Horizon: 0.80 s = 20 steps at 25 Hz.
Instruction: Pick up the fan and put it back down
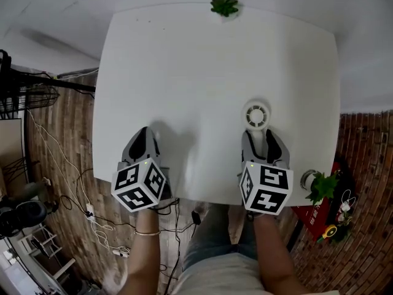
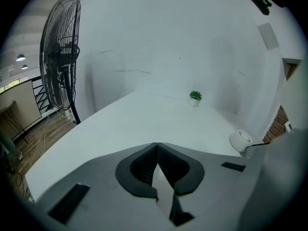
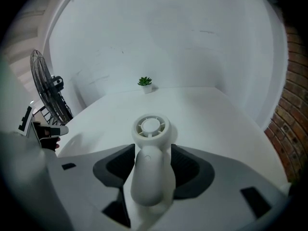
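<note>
A small white hand-held fan [image 1: 256,115] lies on the white table [image 1: 184,66], its round head pointing away from me. In the right gripper view its handle [image 3: 150,172] runs back between the jaws and its head [image 3: 150,126] sits just past them. My right gripper [image 1: 264,139] [image 3: 152,154] is shut on the handle, with both dark pads pressed to its sides. I cannot tell whether the fan is off the tabletop. My left gripper [image 1: 146,141] [image 2: 157,146] is shut on nothing near the table's front left edge. The left gripper view shows the fan [image 2: 240,140] far right.
A small potted plant [image 1: 225,5] [image 2: 195,96] [image 3: 145,82] stands at the table's far edge. A black pedestal fan [image 2: 60,66] [image 3: 45,93] stands on the floor to the left. Another plant [image 1: 322,186] sits off the table's right front corner. Cables [image 1: 67,177] lie on the floor at left.
</note>
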Each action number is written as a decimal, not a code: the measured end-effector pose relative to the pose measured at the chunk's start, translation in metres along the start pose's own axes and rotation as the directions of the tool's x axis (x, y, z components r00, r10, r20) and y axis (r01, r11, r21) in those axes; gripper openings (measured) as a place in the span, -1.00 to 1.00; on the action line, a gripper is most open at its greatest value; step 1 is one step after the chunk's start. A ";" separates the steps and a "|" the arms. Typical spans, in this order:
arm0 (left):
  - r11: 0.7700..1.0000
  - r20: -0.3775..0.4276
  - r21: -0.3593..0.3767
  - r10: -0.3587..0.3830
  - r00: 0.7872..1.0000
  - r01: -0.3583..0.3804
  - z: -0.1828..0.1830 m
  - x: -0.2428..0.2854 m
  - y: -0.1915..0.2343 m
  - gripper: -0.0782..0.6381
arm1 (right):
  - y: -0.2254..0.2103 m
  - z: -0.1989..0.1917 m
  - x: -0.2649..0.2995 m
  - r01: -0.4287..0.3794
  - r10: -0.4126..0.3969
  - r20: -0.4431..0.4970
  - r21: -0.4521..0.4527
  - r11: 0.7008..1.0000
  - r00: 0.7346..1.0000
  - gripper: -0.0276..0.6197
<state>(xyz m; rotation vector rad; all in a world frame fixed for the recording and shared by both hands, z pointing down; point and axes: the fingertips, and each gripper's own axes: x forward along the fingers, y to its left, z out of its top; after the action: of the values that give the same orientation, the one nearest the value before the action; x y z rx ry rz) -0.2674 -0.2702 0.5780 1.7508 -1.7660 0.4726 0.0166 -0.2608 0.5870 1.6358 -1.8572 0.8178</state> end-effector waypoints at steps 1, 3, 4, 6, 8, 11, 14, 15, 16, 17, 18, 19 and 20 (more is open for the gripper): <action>1.000 0.003 -0.002 -0.002 1.000 0.002 0.001 -0.001 -0.001 -0.75 | -0.001 0.003 -0.003 0.000 0.000 0.008 -0.003 1.000 1.000 -0.19; 1.000 0.010 -0.006 -0.004 1.000 0.004 0.002 -0.005 -0.004 -0.75 | -0.002 0.012 -0.011 -0.002 0.003 0.033 -0.010 1.000 0.999 -0.19; 1.000 0.014 -0.008 -0.006 1.000 0.006 0.004 -0.006 -0.006 -0.75 | -0.003 0.018 -0.015 -0.004 0.004 0.050 -0.012 1.000 0.999 -0.19; 1.000 0.026 -0.012 -0.009 1.000 0.009 0.008 -0.011 -0.010 -0.75 | -0.006 0.031 -0.027 -0.005 0.006 0.087 -0.016 1.000 0.996 -0.20; 1.000 0.045 -0.020 -0.013 0.999 0.014 0.015 -0.016 -0.017 -0.75 | -0.009 0.046 -0.042 -0.005 0.007 0.128 -0.020 1.000 0.992 -0.21; 0.999 0.091 -0.035 -0.033 0.995 0.037 0.035 -0.024 -0.033 -0.75 | -0.018 0.075 -0.068 -0.001 0.006 0.198 -0.023 1.000 0.980 -0.23; 0.997 0.146 -0.029 -0.064 0.987 0.069 0.059 -0.032 -0.054 -0.75 | -0.034 0.109 -0.098 0.016 -0.011 0.282 -0.016 1.000 0.959 -0.28; 0.996 0.167 -0.027 -0.075 0.983 0.080 0.068 -0.033 -0.062 -0.75 | -0.043 0.120 -0.107 0.022 -0.018 0.314 -0.009 1.000 0.949 -0.30; 0.996 0.188 -0.025 -0.084 0.979 0.090 0.077 -0.033 -0.068 -0.75 | -0.052 0.132 -0.117 0.028 -0.025 0.347 -0.001 1.000 0.938 -0.34; 0.995 0.209 -0.026 -0.091 0.974 0.098 0.086 -0.034 -0.074 -0.75 | -0.063 0.144 -0.128 0.032 -0.032 0.381 0.007 0.999 0.924 -0.37; 0.994 0.228 -0.027 -0.096 0.969 0.105 0.094 -0.035 -0.080 -0.75 | -0.074 0.156 -0.140 0.035 -0.038 0.416 0.016 0.999 0.908 -0.41; 0.993 0.246 -0.028 -0.100 0.964 0.110 0.102 -0.039 -0.085 -0.75 | -0.086 0.166 -0.153 0.036 -0.044 0.450 0.026 0.999 0.892 -0.43; 0.993 0.263 -0.026 -0.105 0.959 0.116 0.111 -0.043 -0.090 -0.75 | -0.100 0.176 -0.168 0.037 -0.051 0.482 0.037 0.999 0.875 -0.46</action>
<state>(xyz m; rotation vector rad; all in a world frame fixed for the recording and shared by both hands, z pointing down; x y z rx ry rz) -0.1992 -0.3129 0.4525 1.9426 -1.8263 0.1619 0.1379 -0.2862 0.3546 2.0310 -2.1293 0.4333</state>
